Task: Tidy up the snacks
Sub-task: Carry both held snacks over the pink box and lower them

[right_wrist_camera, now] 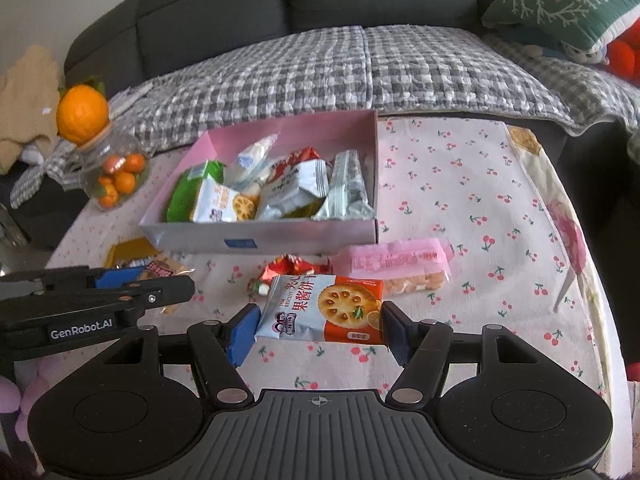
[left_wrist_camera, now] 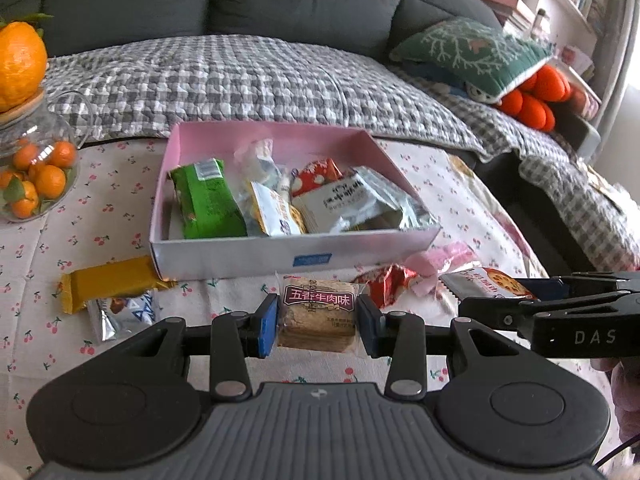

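A pink box [left_wrist_camera: 280, 136] [right_wrist_camera: 260, 240] holding several snack packets stands mid-table. My left gripper [left_wrist_camera: 318, 322] is shut on a brown cracker packet [left_wrist_camera: 318, 316] just in front of the box. My right gripper [right_wrist_camera: 320, 330] is shut on an orange-and-white jam biscuit packet [right_wrist_camera: 324, 308]; it also shows in the left wrist view [left_wrist_camera: 484, 284]. Loose on the cloth lie a yellow bar [left_wrist_camera: 108, 280], a silver packet [left_wrist_camera: 120, 314], a red candy wrapper [right_wrist_camera: 296, 266] and a pink packet [right_wrist_camera: 396, 266].
A glass jar of small oranges [left_wrist_camera: 34, 176] [right_wrist_camera: 116, 176] topped by a large orange stands at the left. A grey sofa with a checked blanket [left_wrist_camera: 240, 76] lies behind the table. A green cushion [left_wrist_camera: 472, 52] sits at the right.
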A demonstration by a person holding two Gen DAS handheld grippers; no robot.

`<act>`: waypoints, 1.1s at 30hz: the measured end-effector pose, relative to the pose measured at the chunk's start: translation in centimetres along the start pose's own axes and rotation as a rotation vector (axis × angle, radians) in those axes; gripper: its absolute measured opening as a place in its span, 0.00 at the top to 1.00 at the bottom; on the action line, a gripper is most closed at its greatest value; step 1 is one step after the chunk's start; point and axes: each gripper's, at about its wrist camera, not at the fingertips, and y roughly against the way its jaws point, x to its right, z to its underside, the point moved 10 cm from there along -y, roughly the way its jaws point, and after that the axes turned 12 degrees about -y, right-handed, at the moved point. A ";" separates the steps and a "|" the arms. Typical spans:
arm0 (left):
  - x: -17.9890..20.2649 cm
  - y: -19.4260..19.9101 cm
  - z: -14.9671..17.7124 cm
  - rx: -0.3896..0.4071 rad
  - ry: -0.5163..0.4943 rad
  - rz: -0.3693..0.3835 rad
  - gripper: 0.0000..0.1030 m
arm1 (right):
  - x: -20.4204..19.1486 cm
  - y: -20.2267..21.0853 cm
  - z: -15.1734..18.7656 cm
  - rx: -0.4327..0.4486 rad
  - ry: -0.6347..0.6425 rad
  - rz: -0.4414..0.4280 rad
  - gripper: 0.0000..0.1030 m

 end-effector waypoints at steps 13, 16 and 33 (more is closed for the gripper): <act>-2.3 0.0 -3.8 0.055 0.048 -0.046 0.64 | -1.3 -1.1 -4.9 0.035 -0.137 -0.085 0.36; -3.5 -0.8 -4.9 0.051 0.062 -0.067 0.63 | -1.8 -2.2 -6.3 0.049 -0.163 -0.100 0.36; -9.7 -8.0 -9.2 -0.007 0.096 -0.191 0.63 | 0.8 -9.6 -12.0 0.133 -0.375 -0.123 0.35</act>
